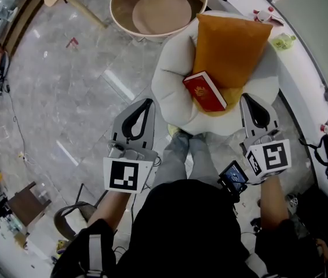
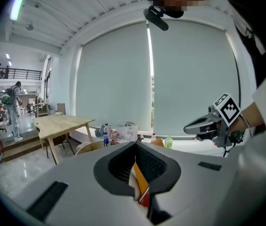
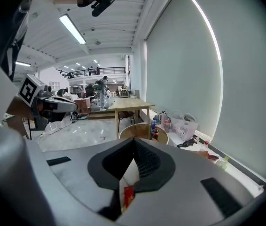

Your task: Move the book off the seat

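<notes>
Our left gripper (image 1: 147, 101) and right gripper (image 1: 247, 97) flank the front of the white seat (image 1: 172, 68), each with jaws closed together on nothing. Between them we see the red book (image 1: 204, 91) lying on it, against the orange cushion (image 1: 230, 45).

the head view looks steeply down on the seat (image 1: 172, 80) from close above. each gripper view looks almost level along its own jaws; both show the wooden table (image 2: 60, 123).
</notes>
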Demonstrator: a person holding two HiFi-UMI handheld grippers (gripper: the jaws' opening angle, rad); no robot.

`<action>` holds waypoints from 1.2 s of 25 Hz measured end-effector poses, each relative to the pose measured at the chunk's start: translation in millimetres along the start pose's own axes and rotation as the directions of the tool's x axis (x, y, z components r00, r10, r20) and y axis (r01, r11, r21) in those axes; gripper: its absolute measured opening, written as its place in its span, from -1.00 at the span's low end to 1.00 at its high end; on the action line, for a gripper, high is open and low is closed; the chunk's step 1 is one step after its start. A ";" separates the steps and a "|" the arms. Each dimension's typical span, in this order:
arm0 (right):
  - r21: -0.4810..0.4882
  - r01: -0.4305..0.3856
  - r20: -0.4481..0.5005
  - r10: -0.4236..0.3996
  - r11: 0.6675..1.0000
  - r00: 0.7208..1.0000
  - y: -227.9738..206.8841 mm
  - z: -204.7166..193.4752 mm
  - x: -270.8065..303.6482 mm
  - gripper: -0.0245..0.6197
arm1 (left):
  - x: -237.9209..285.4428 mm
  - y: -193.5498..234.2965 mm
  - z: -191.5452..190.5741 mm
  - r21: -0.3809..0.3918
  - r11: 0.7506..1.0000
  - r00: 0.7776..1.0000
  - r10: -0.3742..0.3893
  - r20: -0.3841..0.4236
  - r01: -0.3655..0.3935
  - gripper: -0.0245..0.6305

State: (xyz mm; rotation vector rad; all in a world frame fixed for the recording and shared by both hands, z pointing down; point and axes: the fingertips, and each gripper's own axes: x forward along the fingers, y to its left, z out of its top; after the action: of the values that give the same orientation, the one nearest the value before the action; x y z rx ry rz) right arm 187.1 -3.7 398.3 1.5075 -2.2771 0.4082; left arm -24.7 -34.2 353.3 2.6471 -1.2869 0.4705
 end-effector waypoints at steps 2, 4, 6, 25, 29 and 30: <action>-0.003 -0.024 -0.019 0.024 1.000 1.000 -3.4 -17.5 7.5 -0.88 | 6.3 -3.0 -11.2 -0.002 1.000 1.000 0.010 -0.005 -0.010 -0.89; 0.011 -0.041 -0.046 0.042 0.999 0.998 -6.3 -38.1 15.8 -0.88 | 11.5 -6.0 -24.2 -0.006 1.000 1.000 0.017 -0.010 -0.017 -0.89; 0.043 -0.056 -0.075 0.059 0.998 0.995 -9.5 -62.1 22.6 -0.88 | 15.4 -9.9 -39.5 -0.013 1.000 1.000 0.020 -0.024 -0.020 -0.89; 0.126 -0.196 -0.391 0.231 0.972 0.891 -43.6 -338.2 144.3 -0.32 | 77.8 -16.4 -218.0 -0.041 0.999 0.978 0.021 -0.209 -0.030 -0.89; 0.139 -0.198 -0.430 0.239 0.970 0.870 -54.6 -380.3 161.1 -0.25 | 95.4 -22.3 -243.0 -0.058 0.998 0.975 0.013 -0.221 -0.027 -0.89; 0.142 -0.200 -0.441 0.243 0.970 0.864 -57.1 -390.5 165.3 -0.24 | 99.3 -22.7 -248.8 -0.061 0.998 0.975 0.013 -0.221 -0.027 -0.89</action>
State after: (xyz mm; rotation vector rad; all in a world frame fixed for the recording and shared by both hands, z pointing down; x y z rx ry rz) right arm 240.1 10.9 822.7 1.0428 -2.0698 0.8472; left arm -1.3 -24.3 621.0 2.4509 -1.2396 0.6927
